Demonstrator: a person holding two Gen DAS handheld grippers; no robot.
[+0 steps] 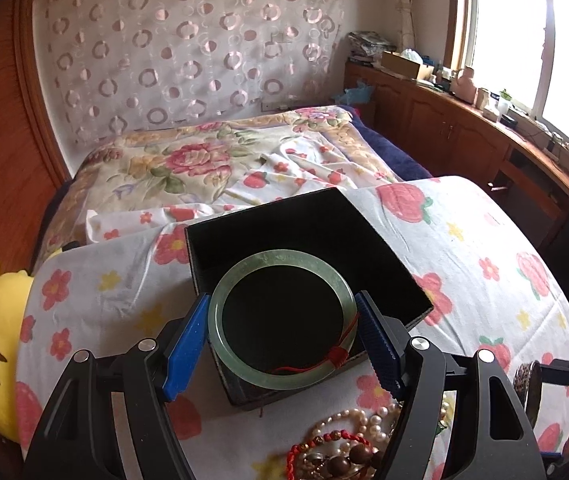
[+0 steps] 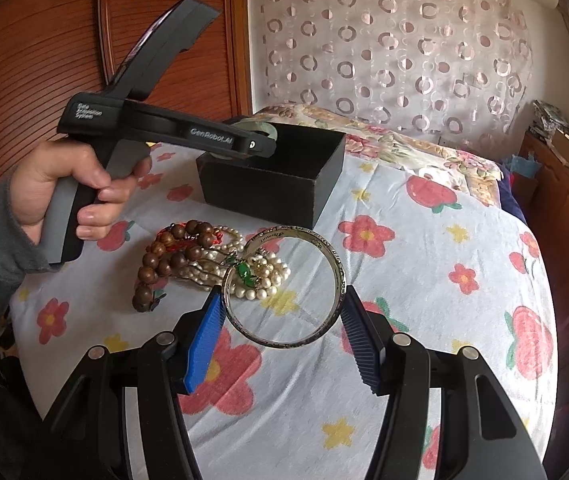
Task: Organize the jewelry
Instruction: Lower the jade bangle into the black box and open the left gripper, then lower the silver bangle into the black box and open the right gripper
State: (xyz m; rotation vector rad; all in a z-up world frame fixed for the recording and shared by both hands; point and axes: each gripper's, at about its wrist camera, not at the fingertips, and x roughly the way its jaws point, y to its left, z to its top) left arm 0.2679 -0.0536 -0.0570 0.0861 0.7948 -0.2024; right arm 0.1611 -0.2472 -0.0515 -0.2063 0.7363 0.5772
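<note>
A bed [image 1: 212, 160] under a floral quilt meets a circle-patterned curtain [image 1: 188, 48]. Wooden cabinets [image 1: 444, 120] line the right wall — bright window [image 1: 524, 32] above.

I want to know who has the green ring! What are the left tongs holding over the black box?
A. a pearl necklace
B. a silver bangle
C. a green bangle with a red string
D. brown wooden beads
C: the left tongs grip the green bangle above the open black box; the silver bangle is in the right tongs.
</note>
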